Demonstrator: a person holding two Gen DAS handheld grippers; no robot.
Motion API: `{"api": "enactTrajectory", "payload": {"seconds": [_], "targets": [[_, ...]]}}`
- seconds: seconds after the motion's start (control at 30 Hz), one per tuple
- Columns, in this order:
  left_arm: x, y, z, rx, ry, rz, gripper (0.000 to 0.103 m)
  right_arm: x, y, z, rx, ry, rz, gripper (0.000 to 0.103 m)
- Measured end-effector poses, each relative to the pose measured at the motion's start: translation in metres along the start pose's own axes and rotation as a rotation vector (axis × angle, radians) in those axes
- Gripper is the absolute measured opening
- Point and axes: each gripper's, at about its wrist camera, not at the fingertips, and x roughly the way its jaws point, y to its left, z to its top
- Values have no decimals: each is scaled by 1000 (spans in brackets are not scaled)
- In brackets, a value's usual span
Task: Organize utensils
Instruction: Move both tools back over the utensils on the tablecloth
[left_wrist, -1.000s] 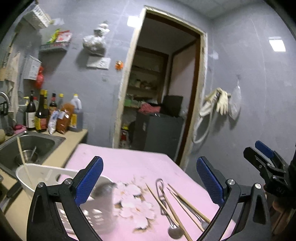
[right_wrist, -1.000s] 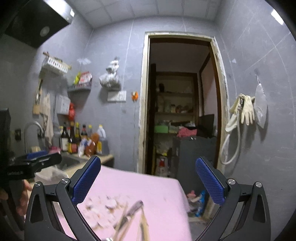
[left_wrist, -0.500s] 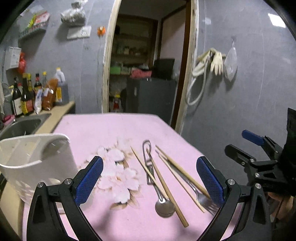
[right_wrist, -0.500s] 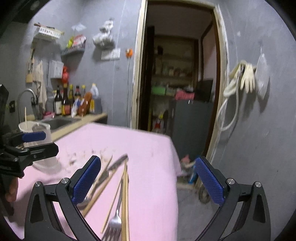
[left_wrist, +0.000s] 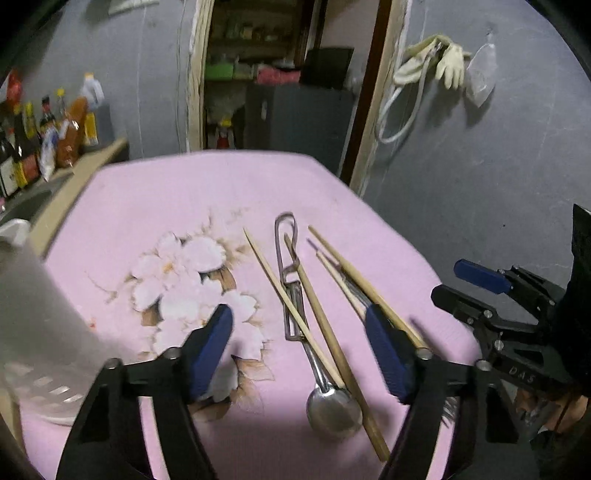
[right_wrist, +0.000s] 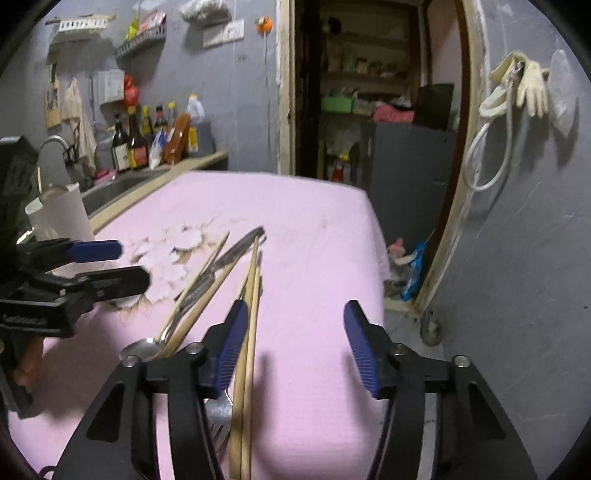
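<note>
The left gripper (left_wrist: 299, 347) hangs low over the pink surface (left_wrist: 221, 192), and its jaws are spread wide with nothing between them. Just ahead of its blue pads lie the utensils: a metal spoon (left_wrist: 334, 408) with its bowl toward the camera, and two wooden chopsticks (left_wrist: 325, 332) which cross over the spoon handle. A little to the right lie two more chopsticks (left_wrist: 354, 266), over a fork (right_wrist: 218, 410) whose prongs show beside the left pad of the right gripper (right_wrist: 295, 347). The jaws of this gripper are also released and hold nothing; they stand over the right edge of the surface, near the utensils. A white holder (right_wrist: 61, 214) stands at the left side of the surface, well apart from the utensils, close to the sink (right_wrist: 118, 184). A flower pattern (left_wrist: 184, 273) is printed on the cloth.
</note>
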Motion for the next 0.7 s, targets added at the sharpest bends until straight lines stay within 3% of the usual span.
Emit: {"api": "enactTrajectory", "payload": {"seconds": [0.13,0.33,0.7], "targets": [[18,8,7,-54,74,-19,44,16,2,2,-11,59,28,37],[31,14,15,-77,114,-7,28,35,5,5,-33,121,64,27],[55,36,22,-145,180,-7,22,54,5,14,-29,159,107,21]]}}
